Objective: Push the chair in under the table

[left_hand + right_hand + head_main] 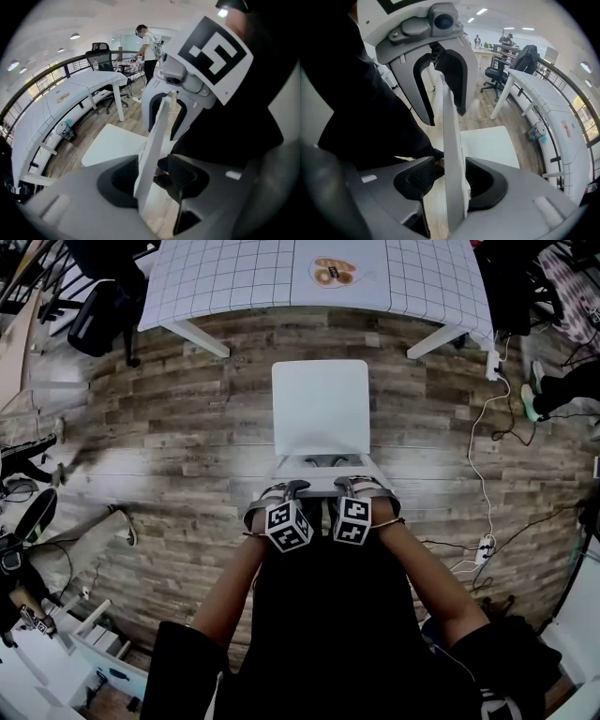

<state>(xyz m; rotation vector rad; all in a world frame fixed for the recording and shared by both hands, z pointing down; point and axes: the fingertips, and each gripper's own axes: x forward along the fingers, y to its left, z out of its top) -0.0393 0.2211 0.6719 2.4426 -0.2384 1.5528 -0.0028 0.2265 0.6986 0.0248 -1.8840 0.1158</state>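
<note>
A white chair stands on the wood floor with its seat facing the table, which wears a grid-patterned cloth. A strip of floor separates the seat from the table edge. Both grippers sit side by side on the top of the thin backrest. My left gripper straddles the backrest from above, jaws wide, with a gap at one pad. My right gripper straddles the same board with room on its inner side. The seat shows beyond the jaws.
A plate of pastries lies on the table. Two white table legs flank the space ahead of the chair. A power strip and cables lie on the floor at right. A black office chair stands at far left.
</note>
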